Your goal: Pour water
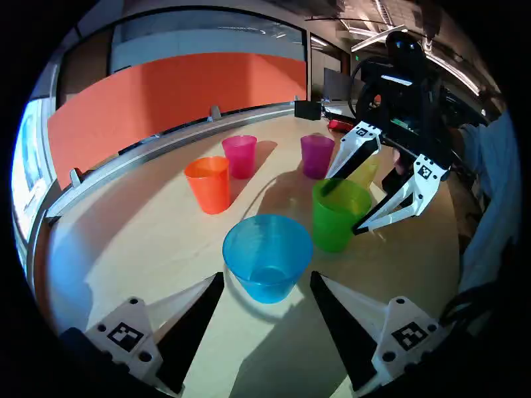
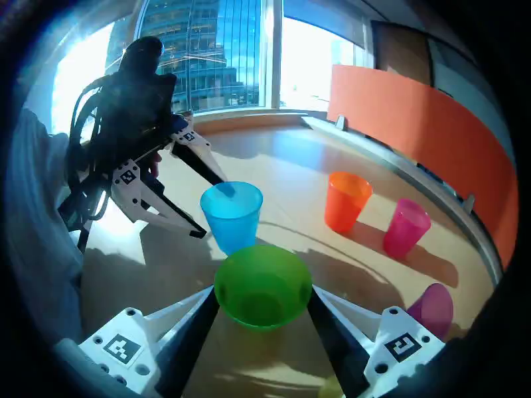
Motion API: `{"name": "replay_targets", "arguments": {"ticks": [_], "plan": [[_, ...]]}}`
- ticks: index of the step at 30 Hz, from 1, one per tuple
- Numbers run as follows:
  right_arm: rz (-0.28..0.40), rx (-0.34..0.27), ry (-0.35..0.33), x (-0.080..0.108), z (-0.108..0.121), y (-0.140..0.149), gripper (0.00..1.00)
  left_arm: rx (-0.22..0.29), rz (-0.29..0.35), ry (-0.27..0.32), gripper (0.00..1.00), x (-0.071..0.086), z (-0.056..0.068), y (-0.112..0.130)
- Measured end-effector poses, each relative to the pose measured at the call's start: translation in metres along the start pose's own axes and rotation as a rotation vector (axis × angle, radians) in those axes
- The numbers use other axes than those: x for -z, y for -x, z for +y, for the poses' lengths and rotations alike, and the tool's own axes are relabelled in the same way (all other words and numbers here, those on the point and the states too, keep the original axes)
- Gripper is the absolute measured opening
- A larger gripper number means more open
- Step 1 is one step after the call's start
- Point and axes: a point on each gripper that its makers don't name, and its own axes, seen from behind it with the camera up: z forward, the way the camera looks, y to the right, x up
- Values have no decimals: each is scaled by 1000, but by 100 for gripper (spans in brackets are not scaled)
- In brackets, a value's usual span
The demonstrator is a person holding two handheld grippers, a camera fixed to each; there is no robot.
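Sunlight falls across a pale wooden table (image 1: 133, 232) that runs along an orange partition (image 1: 166, 93), with tall windows (image 2: 219, 53) at the far end. I count six plastic cups, one of each colour. The blue cup (image 1: 267, 259) and green cup (image 1: 338, 215) stand side by side nearest the person. The orange cup (image 1: 209, 184), pink cup (image 1: 239, 156) and purple cup (image 1: 316, 156) are farther back. A yellow cup (image 1: 367, 174) is half hidden behind a gripper finger.

There are two grippers, reaching in from opposite sides. The left gripper (image 1: 265, 277) is held low and level, its jaws wide and straddling the blue cup with a sliver of gap on each side. The right gripper (image 2: 263, 292) has its fingers against both sides of the green cup. I cannot tell whether they squeeze it. A pale sleeve (image 1: 491, 199) shows behind it.
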Motion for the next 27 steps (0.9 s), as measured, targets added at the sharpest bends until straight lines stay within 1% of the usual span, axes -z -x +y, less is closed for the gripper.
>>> {"name": "replay_targets", "arguments": {"ticks": [2,6,9,15,18,22,27], "plan": [[-4,4,0,2,-1,1,100,3,-1,-4,97,2,0,0],[-9,18,11,8,-2,4,100,4,0,-12,96,8,1,0],[-5,26,19,16,-2,4,100,4,5,-24,97,14,1,0],[22,43,47,40,-1,-2,100,18,24,-55,96,30,0,-4],[46,50,64,53,1,-6,100,26,39,-77,96,38,-1,-8],[84,51,100,70,5,-12,100,29,74,-124,97,50,-8,-18],[151,47,150,92,10,-20,100,36,136,-198,96,65,-22,-39]]}}
